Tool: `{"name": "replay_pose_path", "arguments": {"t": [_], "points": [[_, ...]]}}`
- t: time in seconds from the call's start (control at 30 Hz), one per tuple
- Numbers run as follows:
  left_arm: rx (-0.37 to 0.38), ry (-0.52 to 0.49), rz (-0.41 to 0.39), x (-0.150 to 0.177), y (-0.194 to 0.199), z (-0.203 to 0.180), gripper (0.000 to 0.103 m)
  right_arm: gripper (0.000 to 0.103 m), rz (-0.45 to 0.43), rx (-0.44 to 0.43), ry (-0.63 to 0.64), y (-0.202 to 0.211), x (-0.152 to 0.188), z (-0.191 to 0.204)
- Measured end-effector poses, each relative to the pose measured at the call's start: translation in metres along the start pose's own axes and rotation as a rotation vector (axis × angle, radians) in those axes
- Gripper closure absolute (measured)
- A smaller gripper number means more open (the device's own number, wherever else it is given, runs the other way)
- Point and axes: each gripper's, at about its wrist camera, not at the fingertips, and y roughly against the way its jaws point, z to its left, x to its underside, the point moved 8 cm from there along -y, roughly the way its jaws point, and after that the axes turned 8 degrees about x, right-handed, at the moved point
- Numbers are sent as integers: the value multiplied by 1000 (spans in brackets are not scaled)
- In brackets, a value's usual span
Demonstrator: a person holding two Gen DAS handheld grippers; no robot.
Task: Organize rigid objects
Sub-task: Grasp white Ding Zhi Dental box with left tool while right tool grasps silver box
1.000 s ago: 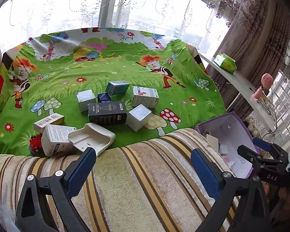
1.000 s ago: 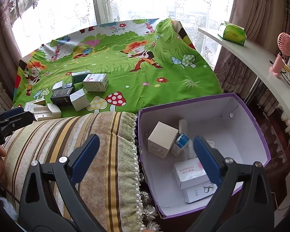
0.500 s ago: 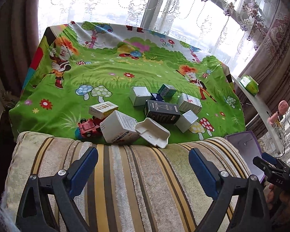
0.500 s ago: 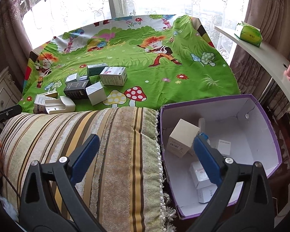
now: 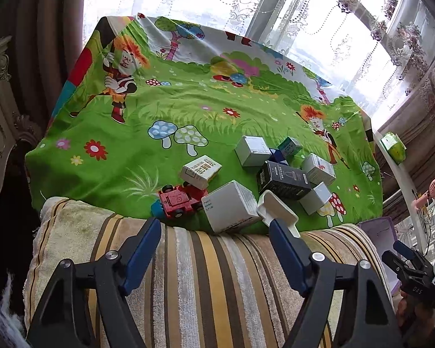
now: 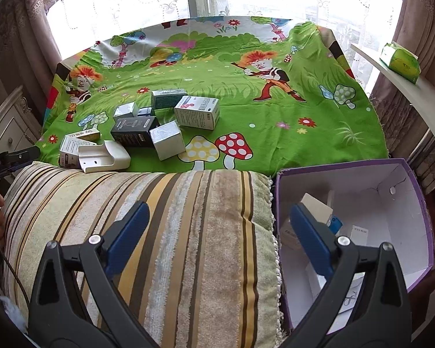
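As I watch from both wrist cameras, the scene reads like this:

Surface: a green cartoon bedsheet point(image 5: 188, 116) covers the bed, with a striped cushion point(image 6: 174, 232) lying along its near edge.
Room: lace-curtained windows stand behind the far edge; a white shelf point(image 6: 414, 92) runs along the right side and carries a green pack point(image 6: 401, 62).
Task things: the boxes cluster near the sheet's near edge, just past the cushion: a black box point(image 5: 284, 179), a large white box point(image 5: 232, 206), a white plastic tray point(image 6: 104, 156), a silver cube point(image 6: 168, 140). A red toy car point(image 5: 179, 200) sits beside the large white box.
Bin: a purple-edged carton point(image 6: 414, 203) stands at the cushion's right end, with several small boxes inside.
In the way: the cushion lies between my tools and the cluster.
Left gripper point(image 5: 214, 232): jaws closing, nothing between them, above the cushion facing the toy car and the large white box.
Right gripper point(image 6: 217, 217): jaws spread wide, empty, straddling the cushion's right end and the carton rim.
Change: a second ago my left camera faced the tray and the carton; it now looks further left, so the toy car is fully seen. The right view has also slid left, away from the carton.
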Motion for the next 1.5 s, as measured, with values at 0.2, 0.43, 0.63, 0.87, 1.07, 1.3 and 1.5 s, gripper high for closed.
{"name": "replay_pose_path", "arguments": {"t": [0.2,0.43,0.63,0.87,1.07,1.3,1.5], "points": [[1,42,19,-21,-13,18,30,4,21,-21,46,-13,-6,19],[26,87,87,-41,-41,36,32,4,25,-10,104,-29,-22,36],[30,75,167,-54,-67,38,32,4,56,-23,145,-49,-31,51],[-67,-102,265,-64,-96,21,32,5,70,-33,162,-67,-44,60],[-152,-230,336,-64,-113,14,32,5,87,-29,200,-84,-53,69],[-206,-301,383,-61,-125,10,32,5,116,-14,272,-109,-61,82],[-242,-342,409,-56,-131,12,52,16,150,-3,302,-128,-65,87]]}}
